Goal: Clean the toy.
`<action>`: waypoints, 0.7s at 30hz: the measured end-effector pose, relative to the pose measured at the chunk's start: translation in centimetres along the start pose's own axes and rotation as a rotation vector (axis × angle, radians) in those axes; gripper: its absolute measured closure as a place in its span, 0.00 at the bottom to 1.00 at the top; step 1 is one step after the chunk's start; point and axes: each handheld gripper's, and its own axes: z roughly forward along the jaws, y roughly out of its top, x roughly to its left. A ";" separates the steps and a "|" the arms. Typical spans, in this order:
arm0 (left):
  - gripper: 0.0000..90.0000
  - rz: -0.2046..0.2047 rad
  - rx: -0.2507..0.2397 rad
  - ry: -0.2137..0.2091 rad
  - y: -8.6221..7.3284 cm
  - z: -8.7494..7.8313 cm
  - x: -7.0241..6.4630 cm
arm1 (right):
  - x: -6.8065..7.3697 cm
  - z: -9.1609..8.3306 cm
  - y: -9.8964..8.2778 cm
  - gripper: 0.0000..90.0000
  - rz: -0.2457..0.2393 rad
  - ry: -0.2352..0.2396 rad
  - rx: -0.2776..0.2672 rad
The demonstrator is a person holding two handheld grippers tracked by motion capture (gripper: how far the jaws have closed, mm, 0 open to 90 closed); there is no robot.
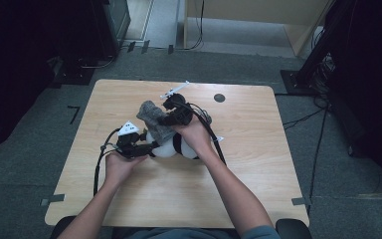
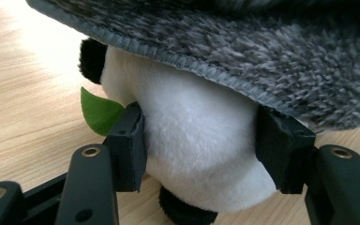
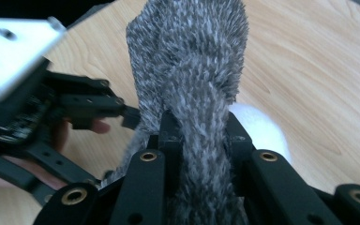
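So the left hand-held gripper [image 2: 201, 145] is squeezing the squishy panda plush [image 2: 197, 154] on the worktop [image 1: 258, 164] while the right hand-held gripper [image 3: 199, 136] is pinching the floppy grey cloth [image 3: 192, 70] draped right above it, 2 soft, light things, best grabbed mid-body.

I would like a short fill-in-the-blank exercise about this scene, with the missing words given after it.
1. The left gripper squeezes the white body of a plush ____.
2. The right gripper is shut on a grey fuzzy ____.
3. Beside the left gripper's jaw sticks out a green ____.
4. Everything rests on a wooden ____.

Missing words: panda; cloth; leaf; table
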 end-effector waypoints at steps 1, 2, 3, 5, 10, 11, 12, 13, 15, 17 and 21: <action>0.45 0.000 0.000 0.000 0.0 0.0 0.0 | -0.2 0.0 -0.2 0.84 0.007 0.001 -0.002; 0.45 0.000 0.000 0.000 0.0 0.0 0.0 | -0.5 0.0 -0.4 0.83 0.009 0.003 -0.010; 0.45 0.000 -0.001 0.000 0.0 0.0 0.0 | -0.6 0.0 -0.5 0.83 0.011 0.005 -0.014; 0.45 -0.001 -0.002 0.001 0.0 0.0 0.0 | -1.0 -0.3 -0.9 0.83 0.017 0.002 -0.016; 0.45 -0.002 -0.003 0.001 0.0 0.0 0.0 | -1.5 -1.3 -1.7 0.83 0.017 -0.027 -0.019; 0.45 -0.003 -0.004 0.001 0.0 0.0 0.0 | -1.6 -1.6 -1.9 0.84 0.017 -0.032 -0.017; 0.45 -0.003 -0.004 0.000 0.0 0.0 0.0 | -1.8 -1.8 -2.0 0.84 0.020 -0.035 -0.018; 0.45 -0.004 -0.004 0.000 0.0 0.0 0.0 | -1.9 -2.1 -2.2 0.84 0.027 -0.037 -0.019; 0.45 -0.004 -0.003 -0.001 0.0 0.0 0.0 | -2.2 -2.7 -2.6 0.84 0.035 -0.049 -0.028; 0.45 -0.005 -0.003 -0.001 0.0 0.0 0.0 | -2.5 -3.2 -3.0 0.84 0.043 -0.054 -0.037; 0.45 -0.005 -0.003 -0.001 0.0 0.0 0.0 | -3.2 -4.3 -3.6 0.84 0.061 -0.062 -0.047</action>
